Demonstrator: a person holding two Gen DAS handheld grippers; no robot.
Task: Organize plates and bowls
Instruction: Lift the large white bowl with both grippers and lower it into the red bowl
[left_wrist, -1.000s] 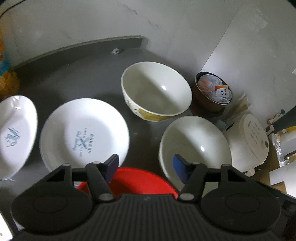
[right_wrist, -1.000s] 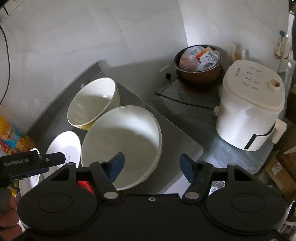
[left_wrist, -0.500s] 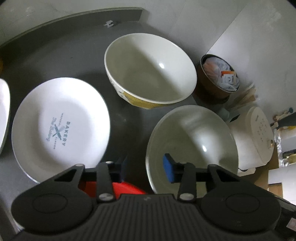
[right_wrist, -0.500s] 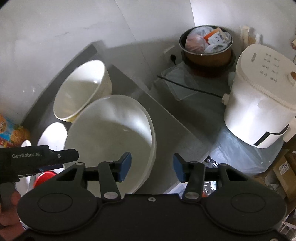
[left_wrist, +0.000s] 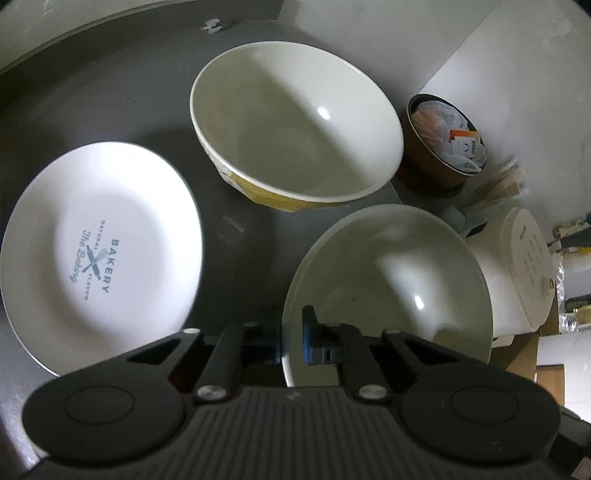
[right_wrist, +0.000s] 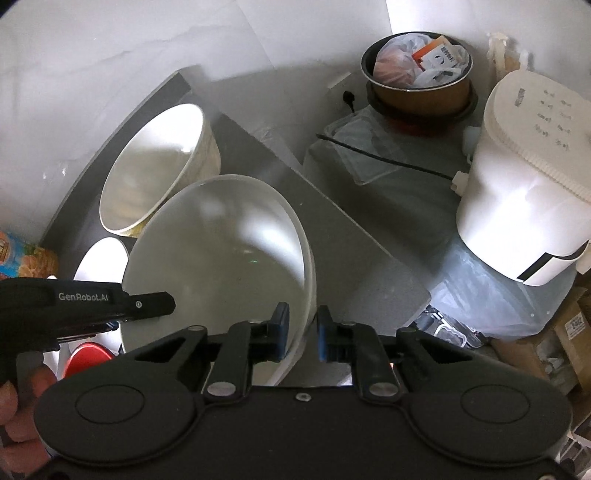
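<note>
Both grippers pinch the white bowl (left_wrist: 388, 280) by opposite rims — left gripper (left_wrist: 291, 345) near-left, right gripper (right_wrist: 301, 332) near-right — yellow bowl (left_wrist: 295, 136) straight behind.

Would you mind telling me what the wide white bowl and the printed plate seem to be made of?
The wide white bowl looks like glazed ceramic: smooth, opaque, with a bright glossy highlight inside. Melamine cannot be ruled out. The printed plate also looks like glazed ceramic or porcelain: white, shiny, with blue lettering printed under the sheen.
</note>
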